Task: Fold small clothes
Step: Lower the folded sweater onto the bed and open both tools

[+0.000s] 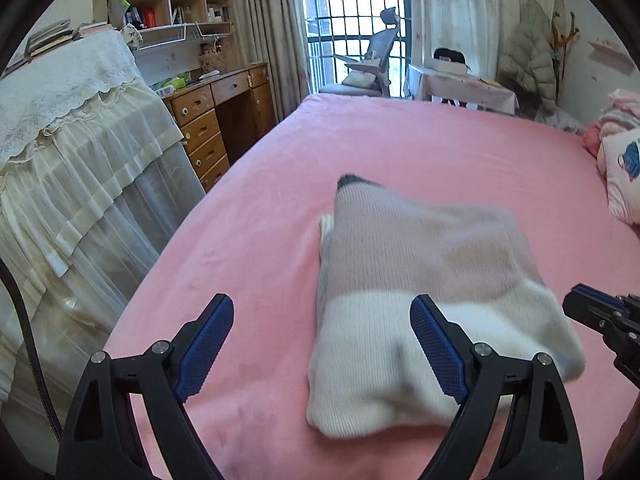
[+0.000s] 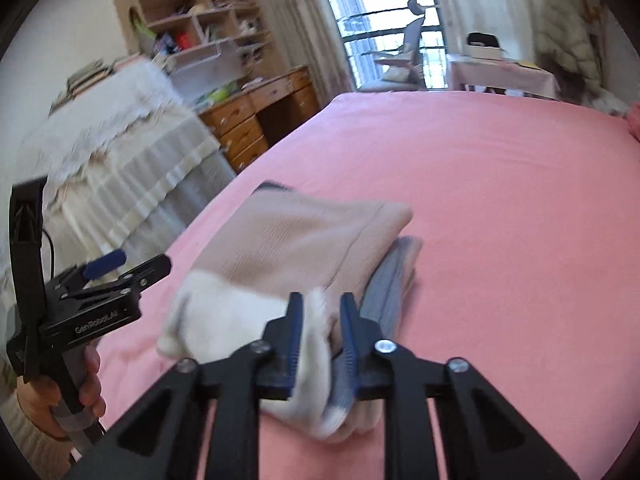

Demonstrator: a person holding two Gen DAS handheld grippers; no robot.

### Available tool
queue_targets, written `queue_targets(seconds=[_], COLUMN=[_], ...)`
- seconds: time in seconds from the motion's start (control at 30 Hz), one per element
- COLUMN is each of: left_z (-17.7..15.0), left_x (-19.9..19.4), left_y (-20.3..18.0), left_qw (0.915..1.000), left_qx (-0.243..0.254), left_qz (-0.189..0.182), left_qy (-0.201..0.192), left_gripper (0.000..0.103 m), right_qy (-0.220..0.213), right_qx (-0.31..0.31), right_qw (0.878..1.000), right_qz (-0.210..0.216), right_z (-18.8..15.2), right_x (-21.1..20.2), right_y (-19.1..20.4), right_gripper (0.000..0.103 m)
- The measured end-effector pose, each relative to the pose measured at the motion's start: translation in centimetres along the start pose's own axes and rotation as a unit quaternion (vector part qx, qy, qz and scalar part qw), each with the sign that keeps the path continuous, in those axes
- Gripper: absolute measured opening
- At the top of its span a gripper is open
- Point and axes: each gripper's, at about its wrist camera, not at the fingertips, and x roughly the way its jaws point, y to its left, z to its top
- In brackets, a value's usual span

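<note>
My right tongs are pinching the folded sweater's near white edge; my left tongs are hovering wide, gripping nothing

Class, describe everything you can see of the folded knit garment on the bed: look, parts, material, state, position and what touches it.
The folded knit garment is a soft ribbed sweater in colour blocks: dusty pink-beige above, white nearer the cameras, with a dark trim at the far corner. A grey layer shows at its right edge in the right wrist view. It lies folded into a thick, roughly rectangular bundle on the pink bedsheet. The right gripper pinches its near white edge; the left gripper stands open, not gripping it.
</note>
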Motion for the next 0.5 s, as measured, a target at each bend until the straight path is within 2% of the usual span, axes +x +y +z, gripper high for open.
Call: queue_targets(seconds=[0.13, 0.27, 0.37, 0.5], left_z=[-2.6, -4.1, -4.9, -5.4], left_x=[0.2, 1.9, 2.8, 3.8], left_y=[-0.9, 0.4, 0.8, 0.8], left_qw=[0.9996, 0.9983, 0.9967, 0.9965], left_qx=[0.011, -0.033, -0.052, -0.054], left_qz=[0.017, -0.002, -0.011, -0.003], left_qy=[0.019, 0.048, 0.061, 0.063], left_gripper=[0.089, 0.09, 0.093, 0.097], right_qy=[0.013, 0.044, 0.058, 0.06], right_qx=[-0.027, -0.033, -0.031, -0.02], right_qw=[1.0, 0.998, 0.998, 0.998], right_qz=[-0.003, -0.016, -0.017, -0.016], right_z=[-1.8, -3.7, -5.0, -5.6], right_x=[0.7, 2.4, 3.6, 4.3], right_y=[1.0, 0.4, -0.4, -0.8], right_gripper=[0.007, 0.001, 0.0, 0.0])
